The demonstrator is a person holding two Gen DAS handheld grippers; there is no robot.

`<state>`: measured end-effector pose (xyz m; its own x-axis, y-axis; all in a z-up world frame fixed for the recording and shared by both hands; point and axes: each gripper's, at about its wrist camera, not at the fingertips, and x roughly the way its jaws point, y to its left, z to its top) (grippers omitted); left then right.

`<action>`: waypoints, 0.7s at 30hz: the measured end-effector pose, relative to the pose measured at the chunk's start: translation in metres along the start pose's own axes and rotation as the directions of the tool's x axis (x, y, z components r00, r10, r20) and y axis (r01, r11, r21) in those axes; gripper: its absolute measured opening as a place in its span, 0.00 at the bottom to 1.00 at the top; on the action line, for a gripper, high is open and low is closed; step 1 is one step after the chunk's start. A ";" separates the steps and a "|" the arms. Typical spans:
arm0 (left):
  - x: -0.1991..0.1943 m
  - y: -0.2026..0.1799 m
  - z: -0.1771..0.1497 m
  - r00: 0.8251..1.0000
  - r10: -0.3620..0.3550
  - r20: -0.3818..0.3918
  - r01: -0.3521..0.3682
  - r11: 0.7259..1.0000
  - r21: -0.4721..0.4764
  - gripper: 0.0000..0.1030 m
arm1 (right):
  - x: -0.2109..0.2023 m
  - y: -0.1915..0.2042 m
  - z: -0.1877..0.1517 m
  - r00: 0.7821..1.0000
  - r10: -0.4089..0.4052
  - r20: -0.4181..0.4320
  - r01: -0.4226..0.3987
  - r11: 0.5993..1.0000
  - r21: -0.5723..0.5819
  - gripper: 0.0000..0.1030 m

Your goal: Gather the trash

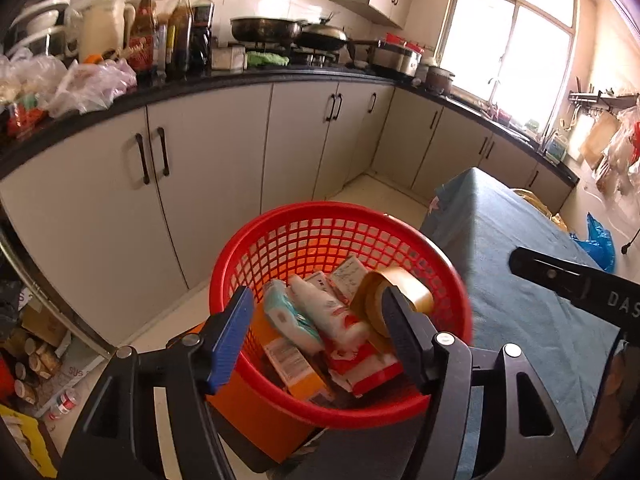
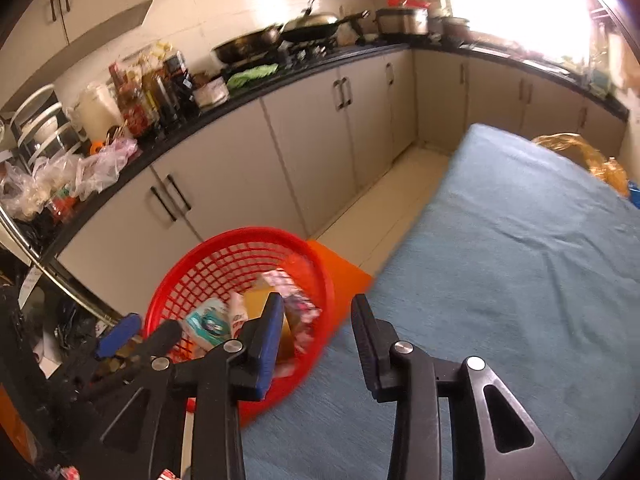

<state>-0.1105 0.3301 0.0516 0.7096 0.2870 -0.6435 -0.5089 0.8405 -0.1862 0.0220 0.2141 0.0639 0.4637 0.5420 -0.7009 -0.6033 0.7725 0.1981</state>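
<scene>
A red mesh basket [image 1: 304, 240] sits on an orange stool [image 1: 256, 420] beside a table with a blue cloth [image 1: 520, 264]. It holds a roll of brown tape [image 1: 408, 288], a tissue pack [image 1: 284, 312], wrappers [image 1: 344, 332] and small boxes [image 1: 290, 364]. My left gripper [image 1: 316, 332] is open and empty, its fingers just above the basket's near side. My right gripper [image 2: 316, 332] is open and empty, at the table's left edge next to the basket [image 2: 224, 264]. The left gripper's blue finger [image 2: 120, 334] shows at the left of the right wrist view.
Grey cabinets under a black counter [image 1: 240, 76] run along the back with bottles [image 1: 176, 28], pans [image 1: 264, 28] and plastic bags [image 1: 88, 84]. A yellow bag [image 2: 584, 156] and a blue bag [image 1: 600, 240] lie beyond the table. Clutter [image 1: 36, 352] sits on the floor at left.
</scene>
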 end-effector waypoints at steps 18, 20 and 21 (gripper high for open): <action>-0.095 -0.127 -0.081 0.995 0.002 0.104 -0.029 0.966 0.258 0.97 | -0.161 -0.065 -0.135 0.953 -0.235 0.191 0.232 0.972 0.037 0.77; -0.097 -0.130 -0.086 0.995 0.018 0.101 -0.045 0.963 0.268 0.97 | -0.171 -0.065 -0.143 0.950 -0.239 0.200 0.236 0.971 0.035 0.77; -0.098 -0.131 -0.088 0.995 0.023 0.098 -0.049 0.961 0.272 0.97 | -0.175 -0.064 -0.146 0.948 -0.243 0.206 0.241 0.970 0.035 0.78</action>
<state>-0.1569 0.1513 0.0735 0.7420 0.3496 -0.5720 -0.3913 0.9187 0.0540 -0.1155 0.0207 0.0737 0.7197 0.3939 -0.5717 -0.4508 0.8914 0.0466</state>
